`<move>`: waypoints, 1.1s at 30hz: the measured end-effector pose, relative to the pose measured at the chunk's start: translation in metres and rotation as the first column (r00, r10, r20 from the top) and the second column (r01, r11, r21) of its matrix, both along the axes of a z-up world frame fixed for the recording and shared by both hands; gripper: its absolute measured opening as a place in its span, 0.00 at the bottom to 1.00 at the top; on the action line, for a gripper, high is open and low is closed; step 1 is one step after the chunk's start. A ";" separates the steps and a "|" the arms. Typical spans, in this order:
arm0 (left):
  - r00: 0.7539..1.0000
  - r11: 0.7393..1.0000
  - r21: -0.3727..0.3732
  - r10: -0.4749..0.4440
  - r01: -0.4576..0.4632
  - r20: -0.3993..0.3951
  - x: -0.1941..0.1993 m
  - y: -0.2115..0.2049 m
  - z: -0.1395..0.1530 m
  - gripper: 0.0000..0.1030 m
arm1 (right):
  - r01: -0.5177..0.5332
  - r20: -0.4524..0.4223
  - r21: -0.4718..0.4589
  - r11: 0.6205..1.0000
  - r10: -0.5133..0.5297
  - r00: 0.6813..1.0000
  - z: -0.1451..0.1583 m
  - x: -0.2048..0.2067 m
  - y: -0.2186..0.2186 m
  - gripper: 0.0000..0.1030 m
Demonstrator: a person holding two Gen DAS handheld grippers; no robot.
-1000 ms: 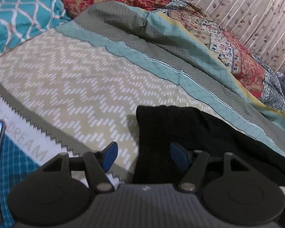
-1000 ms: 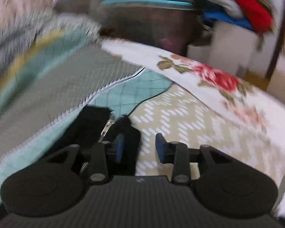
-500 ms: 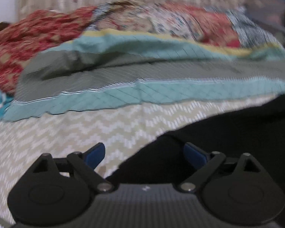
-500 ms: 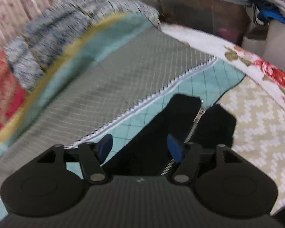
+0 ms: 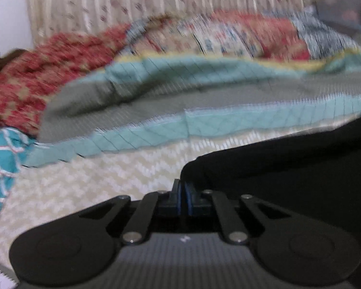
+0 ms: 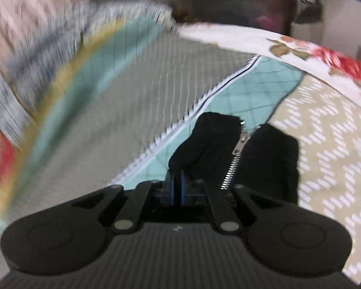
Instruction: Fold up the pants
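Black pants (image 5: 288, 175) lie on the bed's beige zigzag sheet. In the left wrist view my left gripper (image 5: 182, 187) is shut on the pants' near left corner; the black cloth spreads to the right. In the right wrist view the pants (image 6: 269, 159) show an open silver zipper (image 6: 235, 156) between two black flaps. My right gripper (image 6: 177, 180) is shut on the lower edge of the left flap. Both views are blurred by motion.
A grey and teal quilt (image 5: 204, 101) lies folded behind the pants, with a red patterned blanket (image 5: 36, 77) and curtain beyond. A teal pillow (image 5: 2, 163) is at the left. A floral sheet (image 6: 300, 48) and stacked clothes lie at the far right.
Both grippers were open over the pants and have closed on the cloth. The left one swung right along the pants' edge; the right one moved onto the flap beside the zipper.
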State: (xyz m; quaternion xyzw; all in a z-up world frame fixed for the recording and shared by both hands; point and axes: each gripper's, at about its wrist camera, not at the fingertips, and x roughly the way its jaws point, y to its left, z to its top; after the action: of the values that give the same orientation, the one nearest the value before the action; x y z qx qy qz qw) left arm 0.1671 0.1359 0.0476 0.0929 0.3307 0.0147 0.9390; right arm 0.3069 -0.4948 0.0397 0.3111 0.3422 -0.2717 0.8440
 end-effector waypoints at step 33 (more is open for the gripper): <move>0.981 0.755 -0.627 0.176 -0.191 -0.087 -0.263 0.095 0.016 0.53 | -0.248 0.234 -0.053 0.967 0.254 0.938 0.069 -0.317 0.092 0.38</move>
State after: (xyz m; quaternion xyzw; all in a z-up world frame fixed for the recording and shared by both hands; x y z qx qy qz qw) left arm -0.0956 0.2309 0.0638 -0.2606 0.3346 -0.0064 0.9056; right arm -0.0104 -0.4028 0.1090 0.2859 0.2718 -0.1262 0.9102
